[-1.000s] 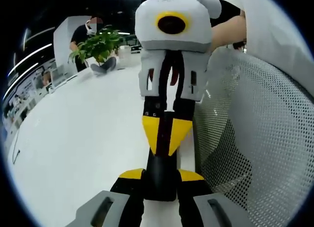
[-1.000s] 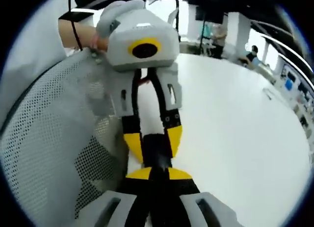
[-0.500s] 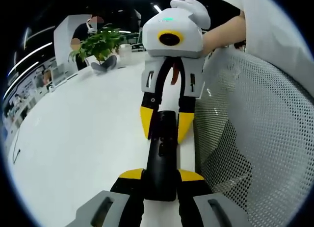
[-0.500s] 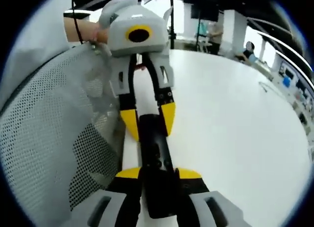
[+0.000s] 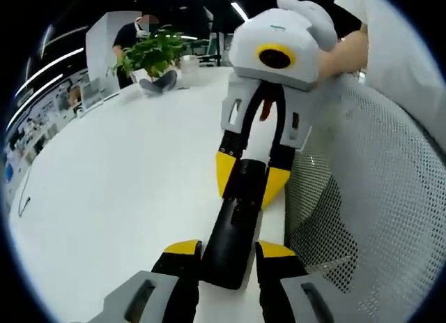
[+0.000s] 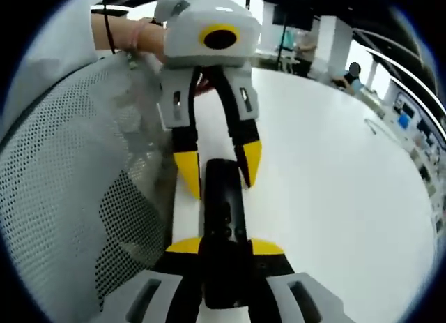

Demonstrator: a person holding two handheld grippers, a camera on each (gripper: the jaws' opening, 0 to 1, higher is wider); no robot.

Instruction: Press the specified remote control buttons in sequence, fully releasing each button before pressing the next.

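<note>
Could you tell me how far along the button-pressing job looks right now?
Done: nothing confirmable; no pressed button shows. In hand: the black remote sits between the jaws of the right gripper, with the left gripper straddling its far end above the table. Remaining: the button sequence.

No text, label, brand, number or sign can be read in either view. The black remote control (image 5: pixel 233 229) carries small buttons whose markings are too blurred to make out. The screens and boards far off at about nine o'clock in the left gripper view and three o'clock in the right gripper view are too small to read.
</note>
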